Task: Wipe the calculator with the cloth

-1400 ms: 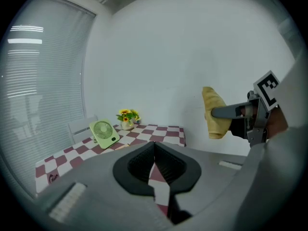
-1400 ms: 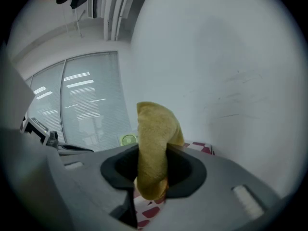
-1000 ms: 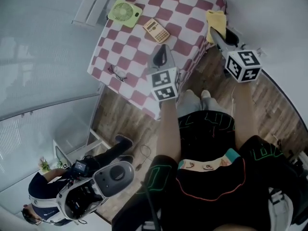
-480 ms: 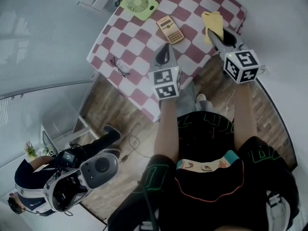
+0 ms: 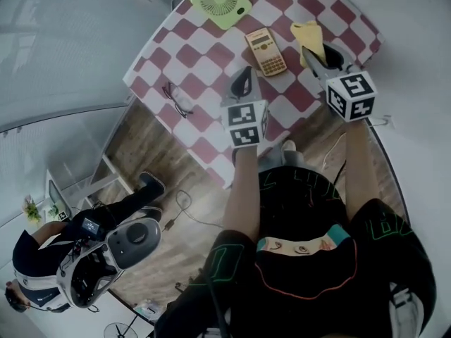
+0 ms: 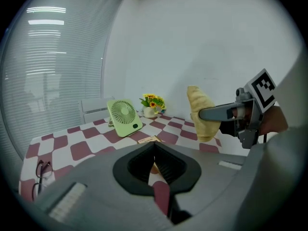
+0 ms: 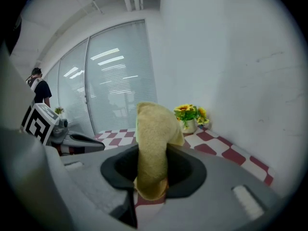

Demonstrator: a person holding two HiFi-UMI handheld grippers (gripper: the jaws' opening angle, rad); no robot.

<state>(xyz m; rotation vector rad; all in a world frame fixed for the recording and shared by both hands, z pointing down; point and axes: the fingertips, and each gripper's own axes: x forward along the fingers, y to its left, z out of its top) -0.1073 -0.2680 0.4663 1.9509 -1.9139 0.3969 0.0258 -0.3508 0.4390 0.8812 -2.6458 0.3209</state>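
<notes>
The right tongs (image 5: pixel 314 51) are clamped on one end of the yellow cloth (image 5: pixel 309 32). In the right gripper view the fabric stands up between the jaws and folds over past the tips, so a loose, padded end is free to be drawn over something. They hang above the right part of the checked surface (image 5: pixel 204 62), just right of the calculator (image 5: pixel 266 51) and apparently not touching it.

The left tongs (image 5: pixel 243 76) are drawn together with nothing between them. The left gripper view shows only the surface through the gap behind their tips. They sit near the calculator's near-left side, most likely placed to pin the body down so it does not slide under the rubbing.

The calculator lies flat and face up in the middle of the surface, set diagonally. The green fan (image 5: pixel 224 2) is farther off to its left, and a pair of glasses (image 5: pixel 176 98) lies well apart near the left edge. It is a slim tan slab with rows of small keys, and any marks on it are too small to make out. Wiping does not look to have begun.
</notes>
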